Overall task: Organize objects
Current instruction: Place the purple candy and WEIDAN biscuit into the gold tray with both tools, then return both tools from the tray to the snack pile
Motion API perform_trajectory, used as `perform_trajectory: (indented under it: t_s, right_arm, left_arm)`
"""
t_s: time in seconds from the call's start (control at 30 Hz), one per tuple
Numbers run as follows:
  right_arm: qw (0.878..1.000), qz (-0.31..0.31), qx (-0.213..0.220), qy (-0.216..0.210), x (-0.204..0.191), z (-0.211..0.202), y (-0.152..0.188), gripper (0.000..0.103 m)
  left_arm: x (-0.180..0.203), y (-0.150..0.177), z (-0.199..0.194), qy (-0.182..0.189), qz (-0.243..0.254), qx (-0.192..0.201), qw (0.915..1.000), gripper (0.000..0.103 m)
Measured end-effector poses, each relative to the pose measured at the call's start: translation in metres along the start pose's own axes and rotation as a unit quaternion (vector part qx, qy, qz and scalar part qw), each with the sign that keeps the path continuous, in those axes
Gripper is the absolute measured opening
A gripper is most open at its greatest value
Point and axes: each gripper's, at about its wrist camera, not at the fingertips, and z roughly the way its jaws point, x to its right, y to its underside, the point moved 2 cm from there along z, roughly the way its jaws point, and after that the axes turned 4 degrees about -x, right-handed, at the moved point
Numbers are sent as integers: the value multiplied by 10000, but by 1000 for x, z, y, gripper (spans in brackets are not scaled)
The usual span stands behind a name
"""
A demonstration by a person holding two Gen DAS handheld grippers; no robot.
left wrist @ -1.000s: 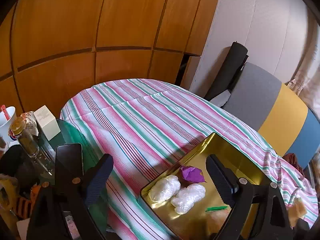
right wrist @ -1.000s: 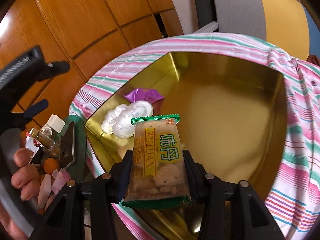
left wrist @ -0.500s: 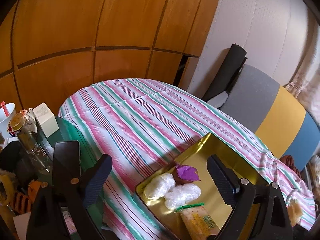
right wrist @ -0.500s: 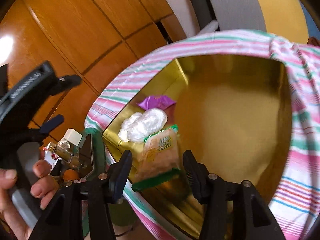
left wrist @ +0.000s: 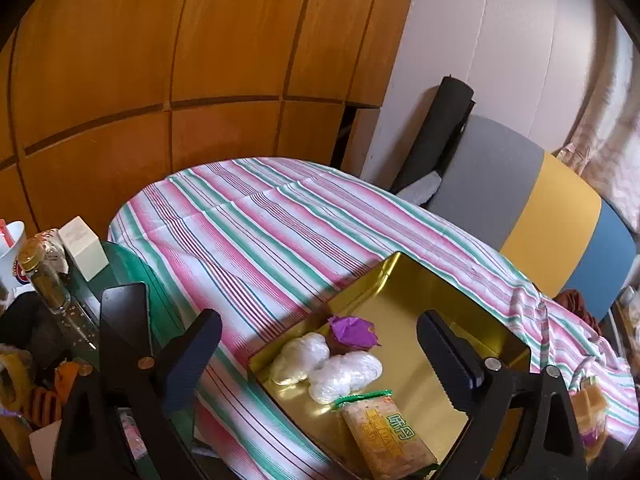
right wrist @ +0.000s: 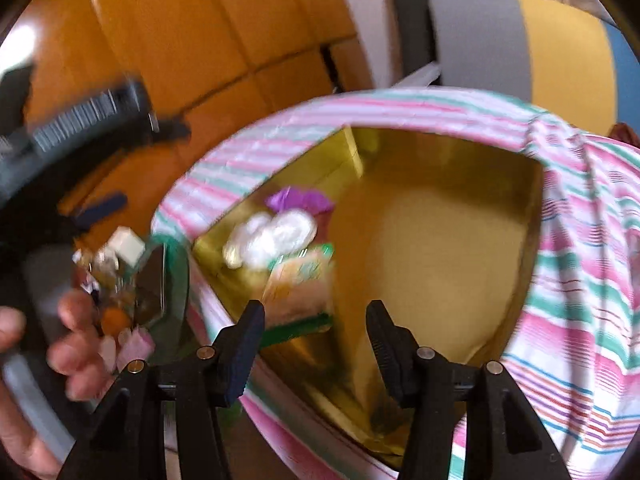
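Note:
A gold tin tray (left wrist: 432,288) (right wrist: 440,240) sits on the striped tablecloth. In it lie a purple-wrapped sweet (left wrist: 354,330) (right wrist: 298,200), two white wrapped sweets (left wrist: 326,364) (right wrist: 272,236) and a cracker packet (left wrist: 384,436) (right wrist: 300,284) with green edges near the tray's near-left wall. My left gripper (left wrist: 320,356) is open and empty above the tray's near-left corner. My right gripper (right wrist: 316,332) is open and empty, hovering just behind the cracker packet. The right wrist view is blurred.
A green glass side table (left wrist: 132,276) at the left holds a white box (left wrist: 84,252), a glass bottle (left wrist: 44,280), a black phone (left wrist: 124,320) and small clutter. A grey, yellow and blue chair back (left wrist: 532,216) stands beyond the table. More wrapped snacks (left wrist: 588,400) lie at the right.
My right gripper opened and let the cracker packet drop into the tray beside the white sweets, then drew back. My left gripper lifted slightly, still open.

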Motion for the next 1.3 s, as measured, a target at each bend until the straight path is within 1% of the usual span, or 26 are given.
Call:
perform_trajectory:
  t_s: [0.07,0.17,0.2,0.23,0.27,0.3,0.37,0.43,0.57,0.67,0.73,0.77,0.83,0.9,0.93,1.0,1.07,1.13,1.17,1.23,1.3]
  right_arm:
    - [9998,-153,-74,118,-5,10,-3,53]
    - [9970,-378,-192,650,-3,23,-9,53]
    - [9963,-364,-183,753,0,23,-11,53]
    - [9970,-292,-98,707,4,19,-12,53]
    - [9986,-159,64,503,8,9,-12,53]
    - [9991,-84,145,385,10,4,-11,54]
    - [9990,30,317,322,16,-10,-9,54]
    - [9980,94,459,422,18,-19,-7,54]
    - [9957,364,679,512,38,-40,0,54]
    - [9901,543,962,866,55,-60,5,54]
    - [9836,637,1176,1209,66,-73,8,54]
    - [9797,706,1287,1368,73,-81,11,54]
    - [9744,846,1356,1581,87,-93,16,54]
    - [9680,1090,1332,1825,106,-103,25,55]
    - [9661,1244,1247,1886,116,-104,29,55]
    - [9619,1637,1130,1875,141,-108,42,55]
    - [9592,1949,1167,1685,162,-114,58,55]
    - [9530,2275,1192,1606,182,-121,74,55]
    - [9503,2372,1169,1643,191,-123,81,55]
    - [9443,2461,1097,1891,208,-128,95,55]
    - [9371,2580,1062,2099,227,-135,107,55]
  left_arm:
    - [-3,-1,-2,-29,-30,15,10000,100]
    - [-7,-1,-3,-34,-65,-15,10000,100]
    - [-7,-1,-3,-30,-72,-25,10000,100]
    - [-7,0,-3,-21,-75,-35,10000,100]
    - [-7,0,-3,1,-69,-42,10000,100]
    - [-6,0,-2,15,-55,-41,10000,100]
    - [-3,3,-1,-1,-14,-49,10000,100]
    - [2,7,2,41,44,-124,9999,101]
    - [17,20,7,145,296,-284,9991,101]
    - [34,31,7,280,554,-357,9974,102]
    - [45,38,8,367,735,-421,9957,102]
    - [52,43,8,439,848,-452,9944,103]
    - [67,54,7,587,1113,-538,9906,103]
    - [80,64,5,727,1342,-610,9864,103]
    - [87,69,3,807,1459,-632,9840,103]
    - [99,80,-2,965,1670,-698,9787,103]
    - [111,89,-6,1147,1851,-783,9729,103]
    - [124,100,-12,1298,2037,-864,9665,103]
    - [130,106,-14,1377,2138,-907,9629,103]
    - [142,119,-19,1531,2340,-974,9552,103]
    - [151,129,-23,1598,2527,-1036,9486,103]
